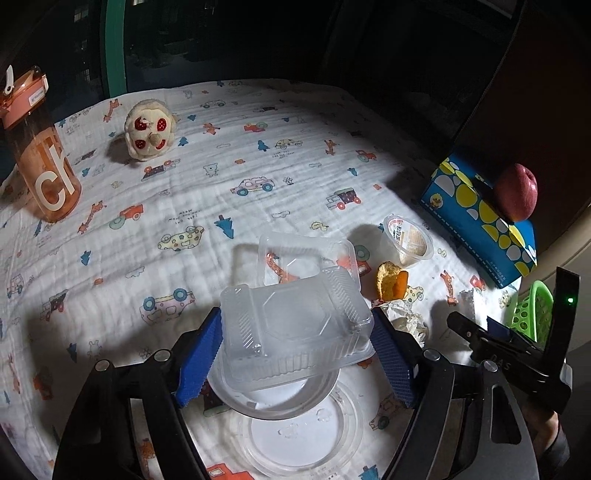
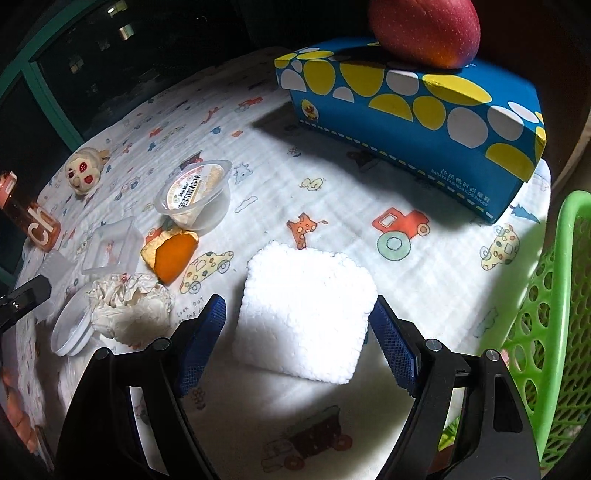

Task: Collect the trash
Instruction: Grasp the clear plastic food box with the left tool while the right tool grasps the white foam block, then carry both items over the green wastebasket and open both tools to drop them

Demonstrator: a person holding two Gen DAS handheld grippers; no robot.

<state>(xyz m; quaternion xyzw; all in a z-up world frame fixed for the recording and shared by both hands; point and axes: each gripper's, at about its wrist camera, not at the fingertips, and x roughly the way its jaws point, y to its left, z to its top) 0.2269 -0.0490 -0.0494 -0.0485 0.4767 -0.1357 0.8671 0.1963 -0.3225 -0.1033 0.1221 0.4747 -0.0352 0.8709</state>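
Observation:
In the left wrist view my left gripper [image 1: 295, 350] stands open around a clear plastic clamshell box [image 1: 295, 332]; its blue pads flank the box, and I cannot tell if they touch it. A round clear lid [image 1: 299, 432] lies under it. In the right wrist view my right gripper [image 2: 299, 332] is open around a white foam block [image 2: 303, 310] lying on the cloth. Other trash lies to the left: crumpled paper [image 2: 127, 306], an orange peel [image 2: 171, 253], a plastic cup [image 2: 194, 195] and a clear tray [image 2: 110, 247].
A green basket [image 2: 546, 314] stands at the right edge. A blue dotted box [image 2: 406, 122] carries a red apple [image 2: 424, 29]. An orange bottle [image 1: 40, 155] and a plush toy [image 1: 149, 131] stand at the far left on the printed cloth [image 1: 221, 192].

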